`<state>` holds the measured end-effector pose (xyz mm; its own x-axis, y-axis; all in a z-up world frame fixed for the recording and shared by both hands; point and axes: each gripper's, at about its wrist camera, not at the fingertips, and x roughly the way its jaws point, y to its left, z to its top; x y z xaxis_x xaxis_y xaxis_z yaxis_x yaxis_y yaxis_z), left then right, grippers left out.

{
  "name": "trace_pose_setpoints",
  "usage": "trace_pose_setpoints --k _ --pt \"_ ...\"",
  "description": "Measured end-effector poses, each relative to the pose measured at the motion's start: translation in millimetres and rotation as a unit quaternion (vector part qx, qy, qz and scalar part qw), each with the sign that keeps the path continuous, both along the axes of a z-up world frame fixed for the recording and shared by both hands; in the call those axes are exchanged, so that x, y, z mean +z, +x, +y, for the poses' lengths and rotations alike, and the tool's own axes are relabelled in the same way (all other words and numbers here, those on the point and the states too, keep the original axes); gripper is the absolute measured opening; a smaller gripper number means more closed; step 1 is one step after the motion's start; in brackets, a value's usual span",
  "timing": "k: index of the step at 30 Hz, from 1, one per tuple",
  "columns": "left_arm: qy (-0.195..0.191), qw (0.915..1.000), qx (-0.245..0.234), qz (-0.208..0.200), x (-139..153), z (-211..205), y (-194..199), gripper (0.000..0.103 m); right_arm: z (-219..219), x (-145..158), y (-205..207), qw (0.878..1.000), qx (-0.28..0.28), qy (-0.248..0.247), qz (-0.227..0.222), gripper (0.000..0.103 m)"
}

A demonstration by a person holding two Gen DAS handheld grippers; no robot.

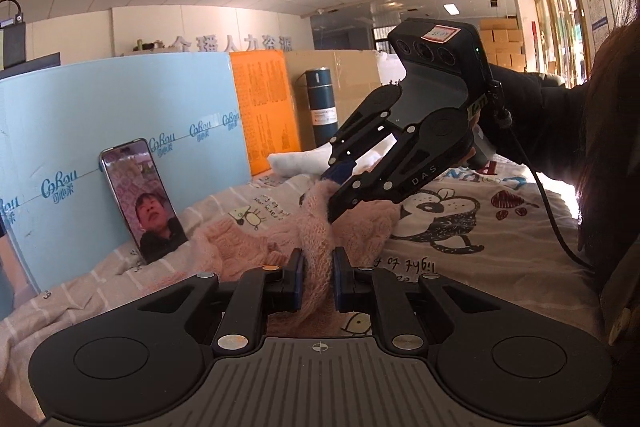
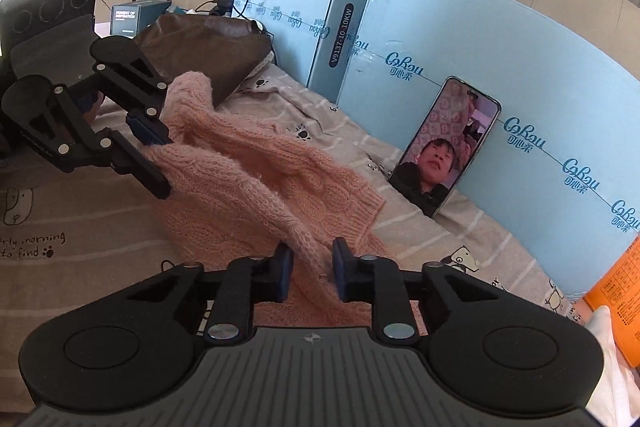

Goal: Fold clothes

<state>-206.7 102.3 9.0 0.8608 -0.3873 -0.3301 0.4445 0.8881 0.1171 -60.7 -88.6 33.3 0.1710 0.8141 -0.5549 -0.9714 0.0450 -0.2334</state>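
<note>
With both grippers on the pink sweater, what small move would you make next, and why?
Probably lift and draw both apart to spread it. The left gripper and right gripper each pinch a bunched edge of the pink knit sweater, which lies crumpled on the printed bedsheet.

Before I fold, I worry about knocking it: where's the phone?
The phone leans upright against the blue box, on the bedsheet just beyond the sweater.

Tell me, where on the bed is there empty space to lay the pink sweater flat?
The widest bare sheet lies beside the pink sweater, on the side away from the phone. It is crowded by the phone and the blue boxes, with only a narrow strip between, and the brown bag fills the far corner.
</note>
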Motion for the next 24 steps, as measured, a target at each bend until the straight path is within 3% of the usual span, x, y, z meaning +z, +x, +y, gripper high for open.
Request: trace_pose_setpoints --k 5,10,20,23,24 --pt "-0.041 0.9990 -0.015 0.009 0 5 -10 0.011 -35 12 -29 0.999 -0.009 0.028 0.012 0.010" --pt "-0.053 0.9974 -0.032 0.037 -2 2 -22 0.011 -62 14 -62 0.998 -0.025 0.041 0.032 0.010" --pt "-0.032 0.9911 -0.033 0.125 -24 -10 -32 0.012 -83 -9 -83 0.985 -0.052 0.030 0.159 0.010" --pt "-0.033 0.9897 -0.026 0.136 -28 -12 -35 0.013 -91 -11 -81 0.980 -0.081 0.048 0.173 0.014" --pt "-0.034 0.9901 -0.024 0.134 -28 -12 -37 0.016 -94 -12 -81 0.978 -0.091 0.054 0.178 0.025"
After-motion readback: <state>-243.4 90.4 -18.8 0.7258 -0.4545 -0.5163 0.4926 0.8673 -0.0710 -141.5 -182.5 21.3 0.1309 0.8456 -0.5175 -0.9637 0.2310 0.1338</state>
